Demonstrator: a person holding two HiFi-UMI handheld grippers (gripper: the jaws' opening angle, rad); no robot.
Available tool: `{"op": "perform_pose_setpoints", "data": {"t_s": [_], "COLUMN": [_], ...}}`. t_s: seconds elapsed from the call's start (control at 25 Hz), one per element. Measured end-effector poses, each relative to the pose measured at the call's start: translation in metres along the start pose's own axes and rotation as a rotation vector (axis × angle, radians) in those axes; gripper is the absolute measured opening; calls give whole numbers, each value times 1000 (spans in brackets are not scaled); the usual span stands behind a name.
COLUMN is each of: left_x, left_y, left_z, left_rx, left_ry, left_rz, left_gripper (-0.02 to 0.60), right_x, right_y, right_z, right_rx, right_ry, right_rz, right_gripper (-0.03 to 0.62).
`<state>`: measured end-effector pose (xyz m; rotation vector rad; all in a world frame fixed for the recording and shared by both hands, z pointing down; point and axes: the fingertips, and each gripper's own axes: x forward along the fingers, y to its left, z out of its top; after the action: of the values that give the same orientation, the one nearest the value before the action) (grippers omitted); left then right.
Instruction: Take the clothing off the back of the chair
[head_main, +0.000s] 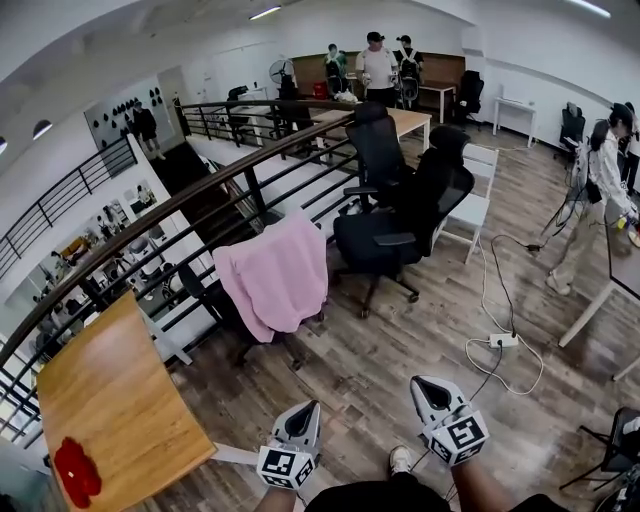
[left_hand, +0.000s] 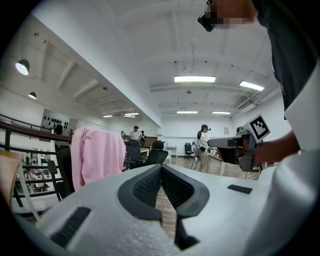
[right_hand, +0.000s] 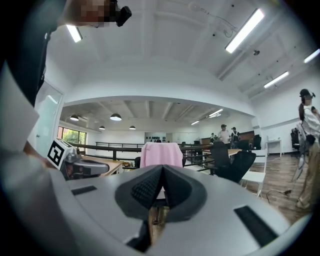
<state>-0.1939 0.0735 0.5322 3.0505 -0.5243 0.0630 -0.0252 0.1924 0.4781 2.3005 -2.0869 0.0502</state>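
A pink garment (head_main: 276, 275) hangs over the back of a black chair (head_main: 210, 300) beside the railing. The same pink garment (left_hand: 96, 156) shows at the left of the left gripper view and, as the pink garment (right_hand: 161, 154), straight ahead in the right gripper view. My left gripper (head_main: 302, 418) and right gripper (head_main: 428, 392) are low in the head view, both well short of the chair. Both are shut with nothing between their jaws. The left gripper (left_hand: 161, 167) and right gripper (right_hand: 163, 168) each show their tips pressed together.
A black railing (head_main: 200, 190) runs diagonally behind the chair. A wooden table (head_main: 115, 410) with a red object (head_main: 76, 471) stands at the lower left. Black office chairs (head_main: 400, 205) stand ahead. A power strip with cables (head_main: 503, 342) lies on the wooden floor. Several people stand farther off.
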Motion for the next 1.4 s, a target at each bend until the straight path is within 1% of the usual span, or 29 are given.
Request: {"op": "perform_pose_setpoints", "data": {"t_s": [0.24, 0.48, 0.64, 0.76, 0.92, 1.2, 1.28, 1.4], "left_x": [56, 102, 129, 145, 158, 166, 166, 168], "left_y": [-7, -29, -33, -32, -35, -31, -22, 2], "left_z": [8, 11, 17, 23, 23, 6, 5, 2], "left_rx": [6, 33, 43, 42, 35, 13, 3, -14], "left_ry": [-2, 14, 12, 13, 17, 32, 32, 39], "left_rz": [23, 26, 58, 91, 132, 188, 209, 238], "left_gripper": [15, 15, 15, 15, 15, 15, 15, 15], "right_x": [23, 28, 36, 45, 52, 64, 72, 93], "right_y": [-55, -109, -141, -160, -175, -189, -188, -183], "right_z": [0, -7, -8, -1, 1, -21, -24, -22], "right_rx": [-25, 0, 7, 2, -9, 12, 7, -4], "right_ry": [10, 8, 3, -2, -3, 21, 33, 49], "right_rz": [17, 28, 53, 79, 118, 157, 170, 189], "right_gripper": [2, 2, 2, 2, 2, 2, 2, 2]}}
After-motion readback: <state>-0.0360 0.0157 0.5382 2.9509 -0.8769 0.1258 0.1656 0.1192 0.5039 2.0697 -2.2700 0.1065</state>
